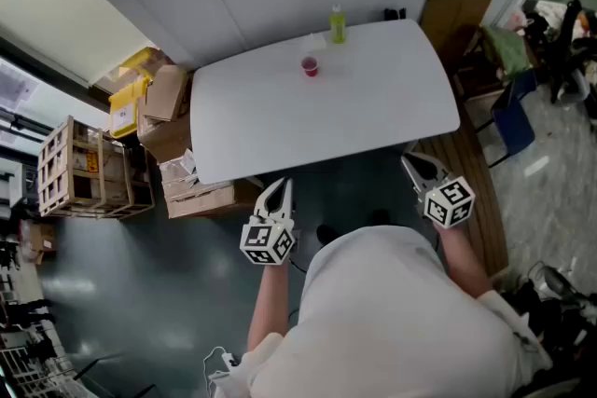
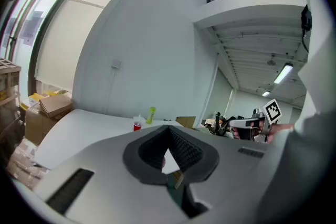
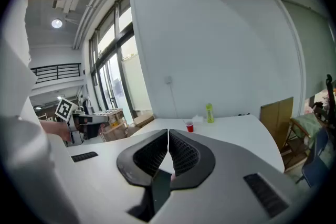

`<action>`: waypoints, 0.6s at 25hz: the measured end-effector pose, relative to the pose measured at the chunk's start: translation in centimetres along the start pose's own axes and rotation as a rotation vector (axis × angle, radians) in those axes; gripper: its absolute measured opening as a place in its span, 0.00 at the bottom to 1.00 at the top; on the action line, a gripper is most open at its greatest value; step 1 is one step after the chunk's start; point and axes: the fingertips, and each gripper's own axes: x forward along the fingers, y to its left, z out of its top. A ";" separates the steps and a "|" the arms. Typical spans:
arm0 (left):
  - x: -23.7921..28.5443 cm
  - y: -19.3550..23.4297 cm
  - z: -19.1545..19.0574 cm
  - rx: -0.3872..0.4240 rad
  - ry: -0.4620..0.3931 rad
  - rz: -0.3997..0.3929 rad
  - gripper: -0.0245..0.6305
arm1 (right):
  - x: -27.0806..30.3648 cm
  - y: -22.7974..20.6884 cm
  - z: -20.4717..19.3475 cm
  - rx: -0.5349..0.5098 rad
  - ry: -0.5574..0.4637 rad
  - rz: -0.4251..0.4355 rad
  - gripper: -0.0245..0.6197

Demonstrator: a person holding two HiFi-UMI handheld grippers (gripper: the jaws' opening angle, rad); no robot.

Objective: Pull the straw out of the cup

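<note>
two tools in play, so what state are they in?

both closed on nothing. the left tool (image 2: 168,128) has its jaws pressed together with only air beyond them, and the right tool (image 3: 168,132) is the same. they hang at the near edge of the surface (image 1: 280,126), close to the person's body.

and the cup?

the cup (image 1: 310,65) is red and stands upright on the far side of the surface, near a green bottle (image 1: 337,23) and well apart from both tools.

can you see the straw?

not for sure. it's too small from here. there's a pale bit by the cup's rim in the left gripper view, but i wouldn't swear to it.

so which step is this?

the very start, i'd say: nothing reached for, nothing held.

what does the next move want?

a long reach across the surface. i'd judge one tool has to open and steady the cup, since a light cup may tip or lift along with the straw. the other tool opens, closes on the straw above the rim and draws it straight up.
</note>
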 end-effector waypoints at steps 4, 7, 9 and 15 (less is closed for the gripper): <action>0.2 0.4 -0.1 -0.004 -0.001 -0.004 0.04 | 0.4 0.1 -0.2 -0.007 -0.002 0.004 0.10; 0.1 0.4 -0.3 -0.004 0.000 -0.009 0.04 | 0.4 0.4 -0.1 -0.010 0.002 -0.001 0.10; 0.1 0.4 -0.3 -0.004 0.002 -0.014 0.04 | 0.4 0.6 -0.1 -0.013 0.004 -0.002 0.10; 0.4 0.7 -0.5 0.001 0.010 -0.035 0.04 | 0.5 0.8 -0.3 -0.008 0.006 -0.018 0.10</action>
